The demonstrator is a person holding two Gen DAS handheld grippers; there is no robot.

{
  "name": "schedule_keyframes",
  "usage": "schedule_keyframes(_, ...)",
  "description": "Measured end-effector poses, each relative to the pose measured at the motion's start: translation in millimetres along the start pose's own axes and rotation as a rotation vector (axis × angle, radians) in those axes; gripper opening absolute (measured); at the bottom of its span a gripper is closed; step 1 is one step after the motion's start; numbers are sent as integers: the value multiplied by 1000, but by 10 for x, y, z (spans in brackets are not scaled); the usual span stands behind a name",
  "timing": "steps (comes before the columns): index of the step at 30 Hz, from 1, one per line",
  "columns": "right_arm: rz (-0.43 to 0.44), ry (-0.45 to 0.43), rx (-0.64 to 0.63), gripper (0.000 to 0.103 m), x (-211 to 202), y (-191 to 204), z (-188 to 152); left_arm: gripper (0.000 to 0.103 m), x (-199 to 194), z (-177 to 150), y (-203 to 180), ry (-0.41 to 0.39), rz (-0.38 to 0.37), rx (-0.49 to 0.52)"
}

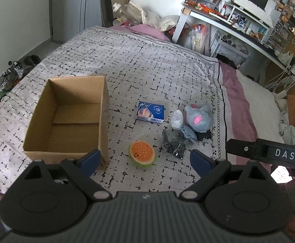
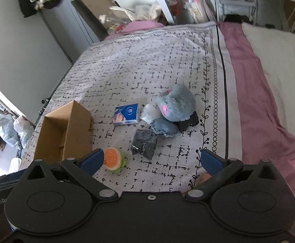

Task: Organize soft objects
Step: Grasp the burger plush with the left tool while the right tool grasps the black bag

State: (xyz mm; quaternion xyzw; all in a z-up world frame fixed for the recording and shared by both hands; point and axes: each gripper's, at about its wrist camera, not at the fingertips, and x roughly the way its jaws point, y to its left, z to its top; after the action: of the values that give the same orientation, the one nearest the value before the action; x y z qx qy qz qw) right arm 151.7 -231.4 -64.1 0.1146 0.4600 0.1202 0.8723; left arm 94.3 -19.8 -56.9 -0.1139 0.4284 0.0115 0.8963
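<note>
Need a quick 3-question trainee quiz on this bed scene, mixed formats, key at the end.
1. True or false: the cardboard box already holds a toy.
2. Which lies nearest the box? A) grey plush B) burger toy C) blue packet
3. Fill in: the jaws of the left gripper and right gripper are both ____.

Key: 1 false, it looks empty; 2 B; 3 open.

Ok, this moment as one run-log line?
open brown cardboard box: empty | orange burger-shaped squishy toy: on bed | left gripper: open | right gripper: open, nothing held
</note>
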Motion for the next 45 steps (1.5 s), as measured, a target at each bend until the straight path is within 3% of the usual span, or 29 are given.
schedule_keyframes(6, 1, 30, 107, 102, 250, -150, 104, 95, 264, 49, 3, 31, -14, -12)
schedule_keyframes(10, 6, 73, 170, 92, 452, -243, 155, 94, 426, 72, 14, 48, -26, -22)
schedule_keyframes(14, 4, 104, 206, 91, 634, -266, 193, 91, 603, 73, 8, 73, -44, -23)
schedule_keyframes(27, -5, 189, 229, 85, 1151, -224, 231, 80, 1107, 51, 38, 133, -50, -15)
schedule_keyframes(29, -16, 197, 231, 77, 1229, -214, 232, 78, 1186, 44, 34, 146, -51, -17)
schedule_keyframes(35, -20, 234, 227, 75, 1431, -184, 232, 75, 1374, 46, 6, 170, -56, 1)
schedule_keyframes(45, -45, 283, 207, 75, 1694, -116, 209, 74, 1639, -8, -104, 215, 36, 86)
